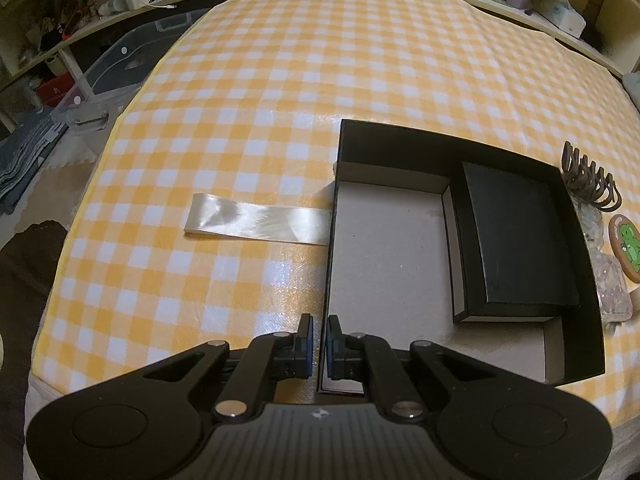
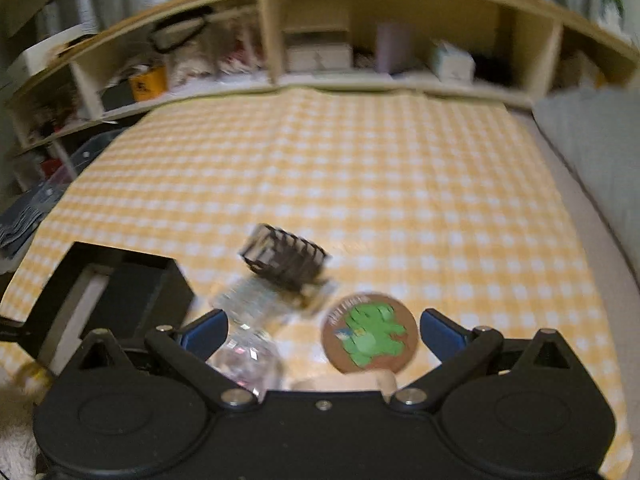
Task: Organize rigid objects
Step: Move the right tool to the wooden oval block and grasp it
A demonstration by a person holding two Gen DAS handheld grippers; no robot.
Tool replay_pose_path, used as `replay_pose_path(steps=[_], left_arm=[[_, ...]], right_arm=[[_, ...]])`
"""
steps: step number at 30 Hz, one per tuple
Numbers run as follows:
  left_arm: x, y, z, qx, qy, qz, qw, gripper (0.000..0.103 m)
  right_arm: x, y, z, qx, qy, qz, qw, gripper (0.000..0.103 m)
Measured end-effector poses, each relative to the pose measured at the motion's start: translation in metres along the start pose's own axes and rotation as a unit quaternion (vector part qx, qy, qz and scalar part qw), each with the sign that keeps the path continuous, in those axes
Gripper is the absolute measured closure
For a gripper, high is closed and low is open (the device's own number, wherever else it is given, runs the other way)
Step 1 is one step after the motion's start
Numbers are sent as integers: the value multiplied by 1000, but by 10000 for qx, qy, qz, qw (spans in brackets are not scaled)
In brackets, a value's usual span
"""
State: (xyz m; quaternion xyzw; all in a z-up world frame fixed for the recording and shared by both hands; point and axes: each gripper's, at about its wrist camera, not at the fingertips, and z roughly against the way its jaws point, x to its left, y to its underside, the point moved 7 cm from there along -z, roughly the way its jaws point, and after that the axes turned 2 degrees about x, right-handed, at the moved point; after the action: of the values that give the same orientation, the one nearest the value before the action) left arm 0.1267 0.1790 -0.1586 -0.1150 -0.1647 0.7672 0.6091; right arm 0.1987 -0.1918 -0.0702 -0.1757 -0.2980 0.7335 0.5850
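Observation:
An open black box with a grey floor lies on the yellow checked cloth. A smaller black box sits inside it on the right. My left gripper is shut on the big box's left wall near its front corner. A white satin ribbon trails left from the box. To the box's right lie a brown hair claw, clear glittery pieces and a round brown coaster with a green figure. My right gripper hangs wide open above the coaster, holding nothing.
Wooden shelves full of small items run along the far edge. A clear plastic bin stands on the floor beyond the left edge. A grey cushion borders the right side. A beige object lies just under the right gripper.

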Motion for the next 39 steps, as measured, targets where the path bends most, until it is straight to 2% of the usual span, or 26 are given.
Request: replay_pose_path(steps=[4,11,14,21,23,27,31,33,35,39], left_arm=[[0,0,-1,3,-23,-47,10000,95],[0,0,-2,5,-43,-81,10000,94],[2,1,-3,23,-57,-101,9999,94],[1,1,-4,27,-64,-113,9999,94],[1,1,-3,25,-63,-112,9999,94],[0,1,-4,25,-58,-102,9999,94],[0,1,-3,25,-67,-112,9999,94],[0,1,-3,26,-64,-107,9999,94],[-1,1,-3,27,-66,-108,9999,94],[-1,1,-3,27,-65,-114,9999,94]], right_arm=[[-21,11,-23,356,52,-331,9988,0],[-32,24,-70,873,929,61,9918,0],[-39,29,-82,1071,1085,102,9883,0],[-42,55,-73,1644,997,238,9811,0],[-43,58,-69,1667,989,242,9807,0],[-41,54,-58,1483,608,89,9870,0],[-30,57,-59,1548,257,277,9872,0],[-21,60,-61,1621,-62,590,9850,0],[-15,64,-65,1757,-202,806,9809,0],[-11,70,-77,2039,-369,790,9751,0]])
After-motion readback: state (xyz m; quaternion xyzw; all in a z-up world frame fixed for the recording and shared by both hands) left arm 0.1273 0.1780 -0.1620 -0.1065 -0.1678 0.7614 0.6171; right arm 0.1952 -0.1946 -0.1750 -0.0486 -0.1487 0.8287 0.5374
